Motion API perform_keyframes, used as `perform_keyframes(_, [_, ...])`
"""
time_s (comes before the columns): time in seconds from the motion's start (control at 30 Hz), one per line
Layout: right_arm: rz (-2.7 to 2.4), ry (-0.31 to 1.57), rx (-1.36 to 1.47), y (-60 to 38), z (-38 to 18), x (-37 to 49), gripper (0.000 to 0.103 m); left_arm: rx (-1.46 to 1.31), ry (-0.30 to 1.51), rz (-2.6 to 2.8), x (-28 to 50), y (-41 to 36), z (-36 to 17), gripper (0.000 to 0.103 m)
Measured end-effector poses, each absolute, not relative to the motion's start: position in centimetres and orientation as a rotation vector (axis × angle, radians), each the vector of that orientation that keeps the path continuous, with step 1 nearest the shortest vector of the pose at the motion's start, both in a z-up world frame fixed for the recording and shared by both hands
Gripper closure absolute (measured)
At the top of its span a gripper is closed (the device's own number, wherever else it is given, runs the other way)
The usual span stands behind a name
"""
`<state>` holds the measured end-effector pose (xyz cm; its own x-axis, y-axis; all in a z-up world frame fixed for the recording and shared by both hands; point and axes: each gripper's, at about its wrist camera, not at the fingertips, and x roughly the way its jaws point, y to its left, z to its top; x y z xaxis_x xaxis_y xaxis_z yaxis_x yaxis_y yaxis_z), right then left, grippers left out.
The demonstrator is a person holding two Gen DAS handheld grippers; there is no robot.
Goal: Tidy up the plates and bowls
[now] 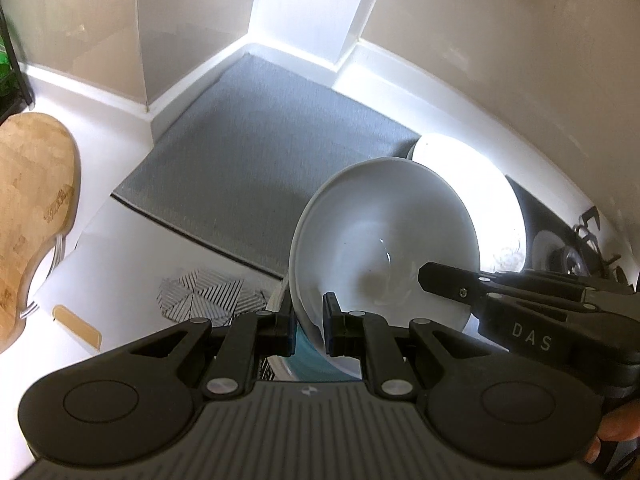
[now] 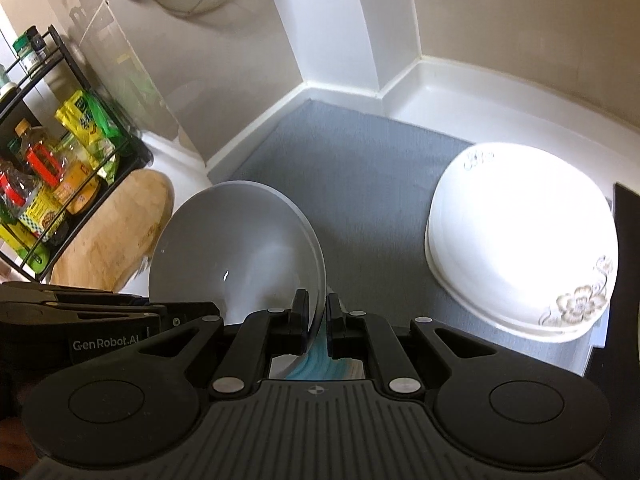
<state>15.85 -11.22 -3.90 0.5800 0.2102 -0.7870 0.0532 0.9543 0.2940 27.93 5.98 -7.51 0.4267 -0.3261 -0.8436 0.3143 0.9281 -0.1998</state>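
Your left gripper (image 1: 309,316) clamps near rim of grey bowl (image 1: 384,240); your right gripper (image 2: 318,312) pinches opposite rim. Bowl hangs tilted above grey mat (image 2: 360,168), beside stacked white plates (image 2: 520,240) on mat.

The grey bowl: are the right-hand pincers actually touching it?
Touching. The right wrist view shows the right gripper with both pads pressed against the grey bowl rim, no gap.
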Motion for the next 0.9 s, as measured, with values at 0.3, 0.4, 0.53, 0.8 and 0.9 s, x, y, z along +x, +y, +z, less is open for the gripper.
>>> perform_keyframes(0.3, [0.096,0.982,0.307,-11.0,-4.5,15.2,0.094,0.005,1.086,-0.399,27.4,5.9,-8.1,0.089])
perform_keyframes(0.4, [0.097,0.989,0.309,-11.1,-4.6,15.2,0.094,0.010,1.096,-0.400,27.3,5.8,-8.0,0.089])
perform_keyframes(0.53, [0.102,1.007,0.311,-11.1,-4.8,15.1,0.094,0.016,1.117,-0.401,27.3,5.8,-8.2,0.089])
perform_keyframes(0.8, [0.101,1.030,0.319,-11.0,-5.2,15.2,0.094,0.027,1.136,-0.407,27.2,5.7,-8.5,0.089])
perform_keyframes(0.9, [0.099,1.037,0.320,-11.0,-5.3,15.2,0.094,0.029,1.140,-0.411,27.2,5.6,-8.5,0.089])
